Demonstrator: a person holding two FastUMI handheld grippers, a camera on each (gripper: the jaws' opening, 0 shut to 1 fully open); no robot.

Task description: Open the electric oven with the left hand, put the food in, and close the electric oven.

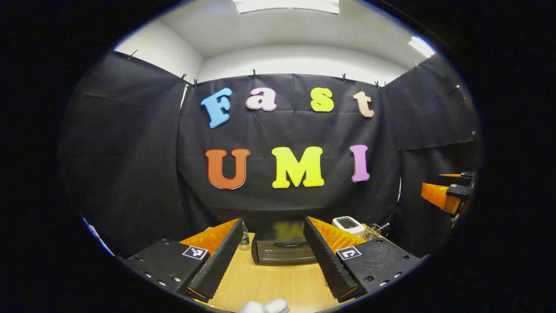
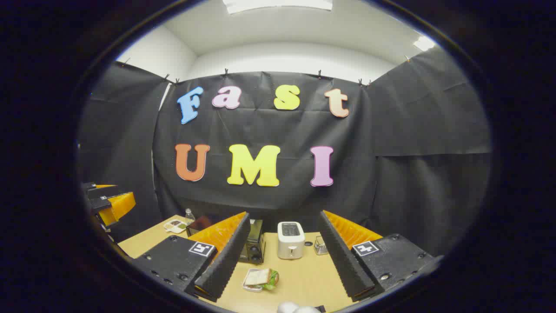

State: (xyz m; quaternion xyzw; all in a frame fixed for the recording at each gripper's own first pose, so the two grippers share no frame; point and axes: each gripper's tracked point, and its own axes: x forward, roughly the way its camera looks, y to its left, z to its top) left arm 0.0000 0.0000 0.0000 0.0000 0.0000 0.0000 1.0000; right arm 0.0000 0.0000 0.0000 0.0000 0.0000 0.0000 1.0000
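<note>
On the wooden table nothing was done yet — the oven sat shut, I think, straight ahead of my spread left gripper. The sandwich lay between my right gripper's parted fingers — untouched.

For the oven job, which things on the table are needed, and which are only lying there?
Needed:
- electric oven, door closed
- sandwich in a clear tray, in front of the toaster
- left claw, open, facing the oven

Lying about:
- white toaster
- water bottle
- small wire basket
- snack tray
</note>
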